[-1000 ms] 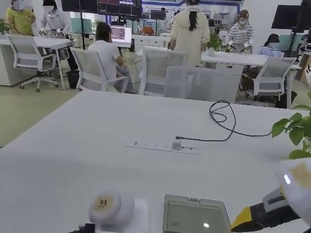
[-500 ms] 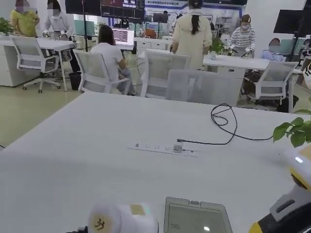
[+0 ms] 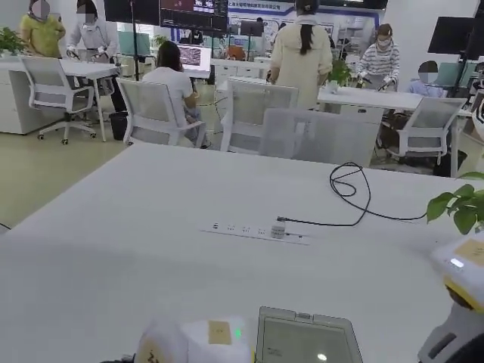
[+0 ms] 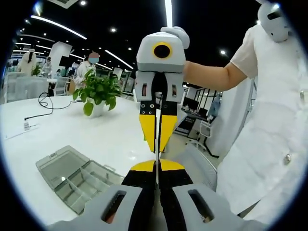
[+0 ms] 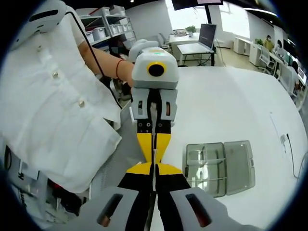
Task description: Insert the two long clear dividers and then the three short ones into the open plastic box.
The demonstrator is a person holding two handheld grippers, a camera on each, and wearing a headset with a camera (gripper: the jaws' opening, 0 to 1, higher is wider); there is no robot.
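The open clear plastic box (image 5: 219,166) lies flat on the white table with its lid folded out, and clear dividers stand inside it as compartments. It also lies low at the left (image 4: 72,178), and its lid (image 3: 306,336) is at the bottom edge of the head view. My left gripper (image 4: 156,163) and right gripper (image 5: 154,167) point at each other, tip to tip, beside the table's near edge. Both are shut with nothing between the jaws. The right gripper (image 4: 156,147) faces the left camera, and the left gripper (image 5: 154,156) faces the right camera.
A power strip (image 3: 253,229) with a black cable (image 3: 355,193) lies mid-table. A potted plant (image 3: 461,204) stands at the right. My own white sleeve and torso (image 5: 53,96) are close behind the grippers. Chairs, desks and several people fill the room beyond the table.
The right gripper's yellow jaw has slid down and right out of the head view. The left gripper's white housing has shifted right and lower. The box has stayed put.
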